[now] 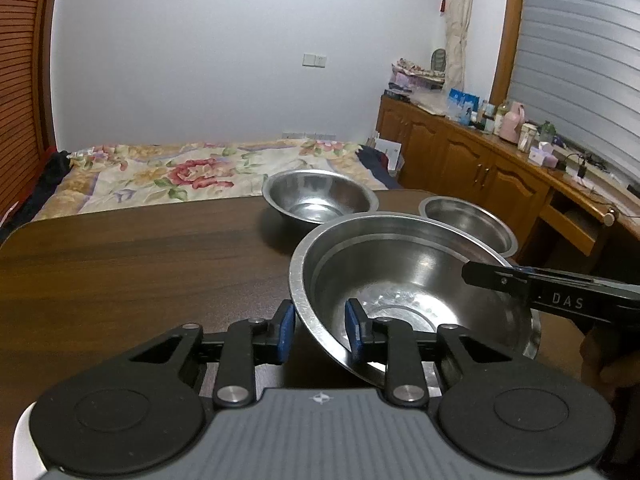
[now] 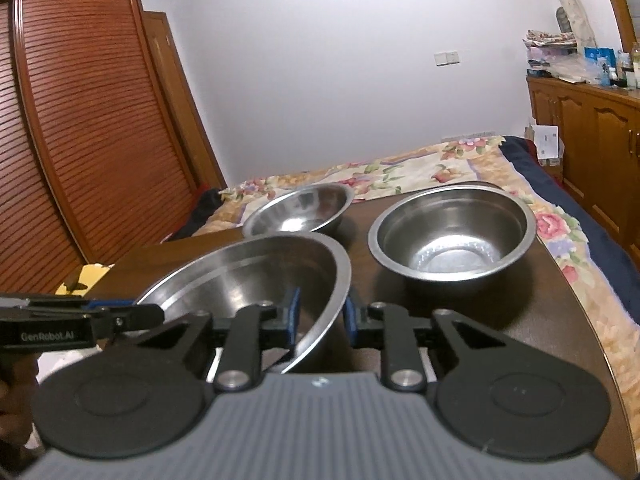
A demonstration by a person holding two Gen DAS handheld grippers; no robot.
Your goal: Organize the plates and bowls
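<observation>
**Both your grippers straddle the rim of the big steel bowl**

The dark wooden table (image 1: 140, 264) fills the near half of both views, with a bed under a floral bedspread (image 1: 192, 168) beyond its far edge. A slatted wooden wardrobe (image 2: 92, 132) stands far left, and a cabinet run (image 1: 472, 164) crowded with bottles and boxes lines the right wall.

The largest bowl (image 1: 408, 276) sits nearest you, right of the table's centre, and it is tilted rather than flat. From your right wrist view its rim (image 2: 332, 280) rises toward the right.

Your left gripper (image 1: 320, 330) has its jaws parted around the near left rim of this bowl: one blue pad (image 1: 286, 332) is outside the wall, the other (image 1: 353, 330) inside. A clear gap shows between the outer pad and the metal, so it is not clamped.

Your right gripper (image 2: 320, 318) straddles the opposite rim the same way, one pad inside the bowl and one outside. The pads sit close to the wall, but you cannot tell from either view whether they actually pinch it.

The deep bowl (image 2: 452, 232) stands upright on the right side of the table, just beyond the large one and apart from it.

The smallest, shallower bowl (image 1: 320, 196) sits at the far edge, left of the deep bowl, near the bed.
</observation>
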